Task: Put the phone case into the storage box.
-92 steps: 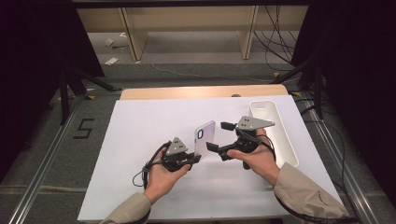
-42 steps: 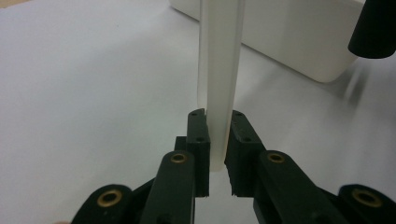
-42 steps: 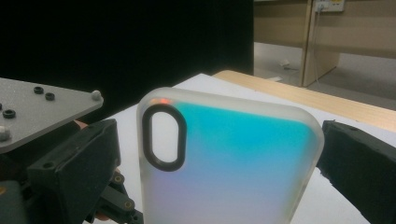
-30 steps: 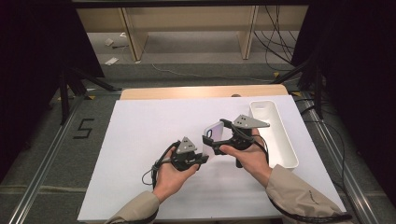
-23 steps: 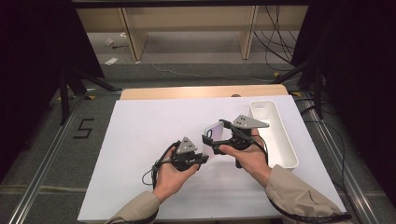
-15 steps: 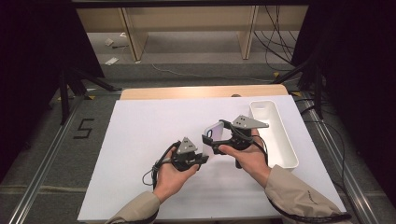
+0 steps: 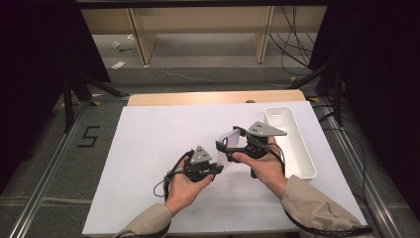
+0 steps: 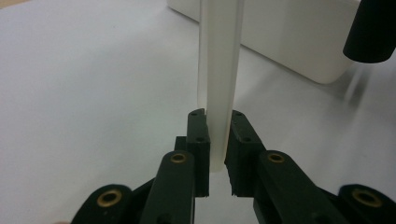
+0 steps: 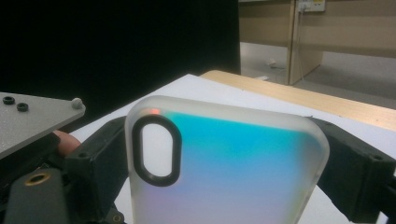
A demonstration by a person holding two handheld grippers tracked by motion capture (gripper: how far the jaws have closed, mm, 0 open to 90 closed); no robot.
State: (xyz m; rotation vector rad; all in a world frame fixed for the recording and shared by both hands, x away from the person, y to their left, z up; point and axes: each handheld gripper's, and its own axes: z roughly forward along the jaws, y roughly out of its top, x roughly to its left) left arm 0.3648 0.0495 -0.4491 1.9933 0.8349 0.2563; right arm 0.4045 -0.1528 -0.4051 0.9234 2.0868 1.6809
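The phone case (image 7: 229, 144) stands on edge above the middle of the table (image 7: 148, 144), its camera cutout (image 9: 156, 150) uppermost. The left gripper (image 8: 217, 149) is clamped on its thin lower edge, at about 7 o'clock from the case. The right gripper (image 7: 233, 145), at 3 o'clock, straddles the case's width and has just been closing on it. A white tray (image 7: 297, 148) lies at 3 o'clock beyond.
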